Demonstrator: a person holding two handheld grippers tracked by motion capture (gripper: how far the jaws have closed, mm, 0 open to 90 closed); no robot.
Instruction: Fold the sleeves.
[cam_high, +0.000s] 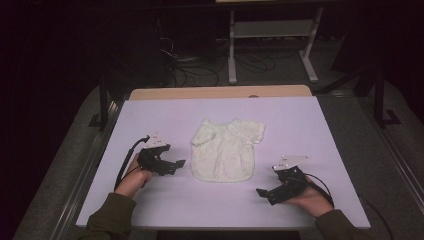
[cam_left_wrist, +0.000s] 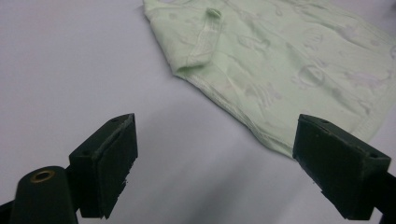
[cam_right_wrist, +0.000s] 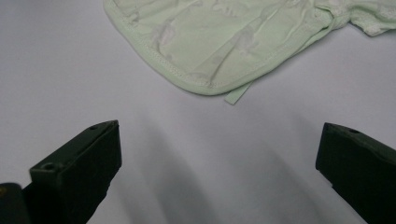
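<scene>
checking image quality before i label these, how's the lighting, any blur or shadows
High view: the white table is evenly lit and sharp, the room behind it nearly black. Left gripper view: the pale green shirt is crisp, the left tool close and a bit soft, with a faint shadow ahead. Right gripper view: soft streaked shadows run from the right tool toward the shirt hem; no glare.

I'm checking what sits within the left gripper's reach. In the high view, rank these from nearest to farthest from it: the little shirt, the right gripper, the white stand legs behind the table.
1. Little shirt, just beside the left gripper, mid-table.
2. Right gripper, across the near edge.
3. White stand legs, on the floor beyond the table.
</scene>
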